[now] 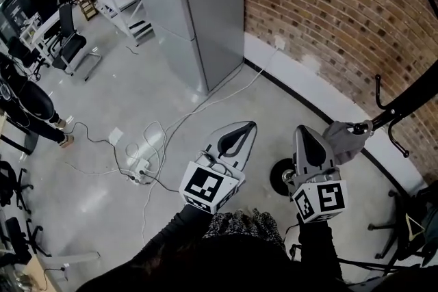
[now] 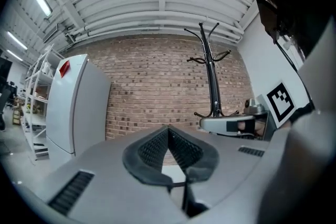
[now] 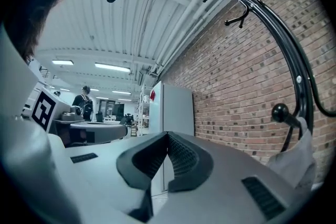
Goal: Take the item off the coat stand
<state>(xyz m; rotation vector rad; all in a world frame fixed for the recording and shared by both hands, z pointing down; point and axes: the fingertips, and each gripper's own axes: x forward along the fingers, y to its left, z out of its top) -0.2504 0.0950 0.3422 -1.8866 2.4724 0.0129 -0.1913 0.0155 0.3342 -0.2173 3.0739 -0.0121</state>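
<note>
Hanging from a low knobbed hook of the black coat stand (image 1: 409, 102), a pale grey fabric item (image 1: 344, 140) is drooping against its pole. The right gripper (image 1: 302, 130) is hovering just beside the stand, jaws pressed together on nothing. The left gripper (image 1: 248, 126) is pointing alongside, farther from the stand, jaws likewise together and empty. A grey cabinet (image 1: 198, 3) is standing well away from the stand, along the same brick wall (image 1: 328, 3).
</note>
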